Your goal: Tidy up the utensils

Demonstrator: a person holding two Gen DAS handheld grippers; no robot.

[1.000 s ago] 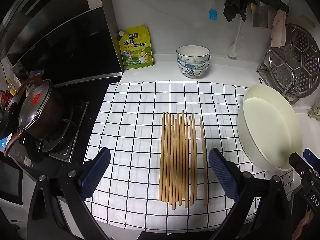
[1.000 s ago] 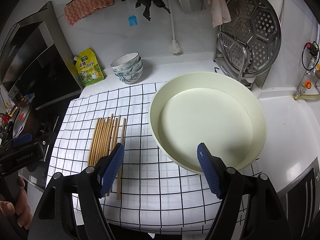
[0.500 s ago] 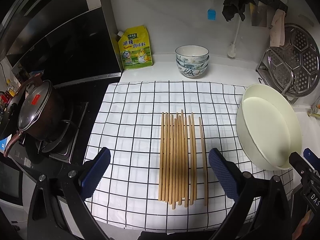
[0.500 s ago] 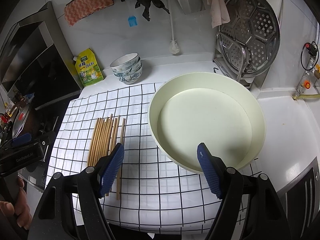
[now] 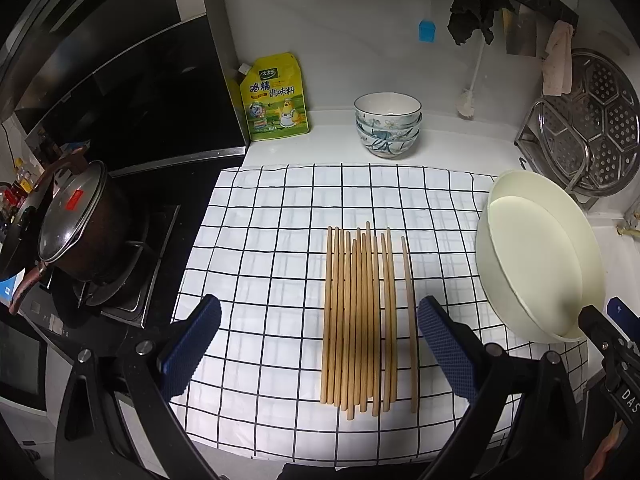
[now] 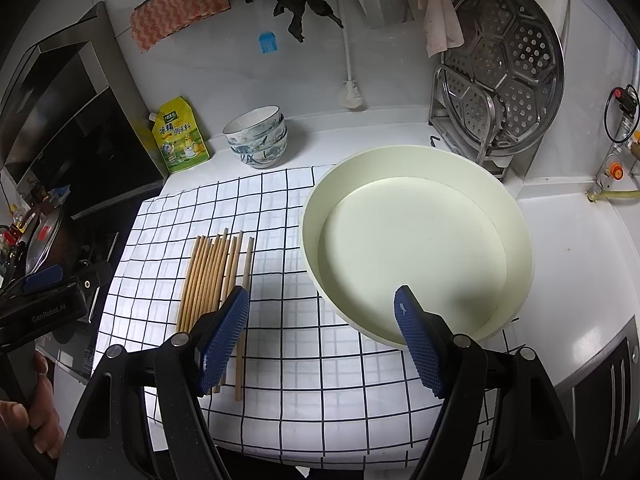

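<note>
The wooden chopsticks (image 5: 362, 316) lie side by side on the checked cloth (image 5: 260, 240) on the counter (image 6: 580, 248), one a little apart toward the cream round tray (image 6: 516, 216). The left tongs (image 5: 318, 346) and the right tongs (image 6: 322, 344) are both spread and hold nothing.

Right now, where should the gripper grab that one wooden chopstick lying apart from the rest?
Grip the lone wooden chopstick near its middle, coming straight down from above with the open left gripper, jaws across its thin width. It lies flat on the checked white cloth, with a small gap from the chopstick bundle for one jaw.
</note>
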